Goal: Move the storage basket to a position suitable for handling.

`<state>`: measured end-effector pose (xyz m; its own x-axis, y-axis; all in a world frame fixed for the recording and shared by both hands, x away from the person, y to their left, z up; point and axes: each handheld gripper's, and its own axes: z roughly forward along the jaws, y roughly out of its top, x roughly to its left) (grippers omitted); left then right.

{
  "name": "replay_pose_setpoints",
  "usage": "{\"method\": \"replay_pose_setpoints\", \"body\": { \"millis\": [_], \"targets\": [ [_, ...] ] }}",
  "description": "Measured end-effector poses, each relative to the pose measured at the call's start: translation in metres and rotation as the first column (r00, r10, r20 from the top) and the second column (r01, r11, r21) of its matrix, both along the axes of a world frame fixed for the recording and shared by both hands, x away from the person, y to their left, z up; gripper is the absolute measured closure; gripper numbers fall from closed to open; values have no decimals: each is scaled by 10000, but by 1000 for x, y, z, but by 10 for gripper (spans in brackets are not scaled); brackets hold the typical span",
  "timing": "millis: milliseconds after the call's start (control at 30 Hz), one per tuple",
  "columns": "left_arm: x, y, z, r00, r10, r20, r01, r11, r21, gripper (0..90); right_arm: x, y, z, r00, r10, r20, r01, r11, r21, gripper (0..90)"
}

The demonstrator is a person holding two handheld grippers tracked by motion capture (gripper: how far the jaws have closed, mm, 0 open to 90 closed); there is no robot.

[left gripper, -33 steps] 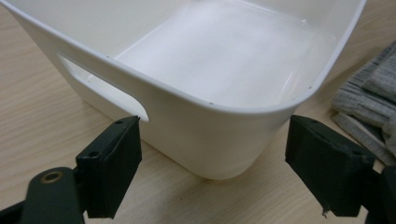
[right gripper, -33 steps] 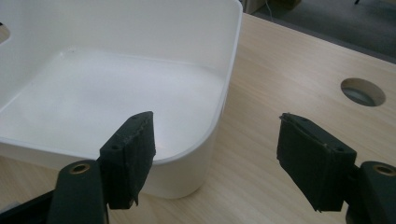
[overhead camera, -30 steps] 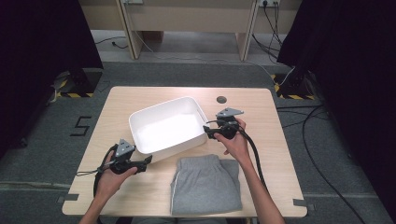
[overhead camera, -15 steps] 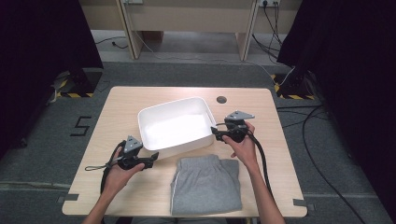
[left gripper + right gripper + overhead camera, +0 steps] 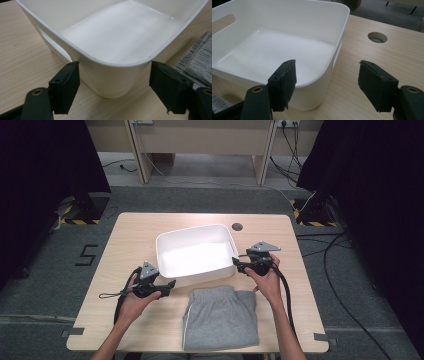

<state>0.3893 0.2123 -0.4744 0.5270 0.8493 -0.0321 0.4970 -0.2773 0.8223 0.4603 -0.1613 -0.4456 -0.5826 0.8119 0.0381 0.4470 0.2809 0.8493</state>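
An empty white bin (image 5: 197, 257) stands mid-table. Grey folded shorts (image 5: 220, 317) lie in front of it by the near edge. My left gripper (image 5: 171, 284) is at the bin's near left corner. In the left gripper view, the rounded corner of the bin (image 5: 120, 35) sits between the jaws of that gripper (image 5: 115, 65). These jaws have just been closing, and I see no firm squeeze. My right gripper (image 5: 236, 265) is open at the near right corner. There one jaw of this gripper (image 5: 327, 63) is inside the bin (image 5: 274, 50) and the other outside, straddling the wall with wide gaps.
The wooden table (image 5: 130, 240) has a round cable hole (image 5: 237, 226) behind the bin's right end. Bare wood lies left and right of the bin. Cables trail from both grippers, and more run across the floor at the right.
The bin has slid to the right across the table. Both grippers have moved right with it, staying at its near corners. The shorts have not moved.
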Motion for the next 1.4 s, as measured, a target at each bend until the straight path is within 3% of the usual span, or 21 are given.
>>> {"method": "replay_pose_setpoints", "body": {
  "millis": [133,367,733,1167,1400],
  "targets": [
    [2,-1,-1,10000,-18,-40,17,9998,-217,270,-4,-3,1,10000,-57,21,57,9999,-116,319],
    [2,-7,1,9999,-78,116,79,9999,-122,280,-11,-7,3,9998,-136,145,142,9991,-393,324],
    [9,-16,2,9998,-191,90,194,9993,-316,302,-19,-21,2,9995,-327,-36,327,9994,-64,325],
    [12,-19,1,9997,-221,48,223,9988,-437,302,-22,-25,2,9997,-225,98,227,9995,-215,364],
    [14,-20,0,9997,-252,-11,251,9984,-498,302,-21,-27,1,9994,-355,-50,355,9993,-107,363]
  ]
}}
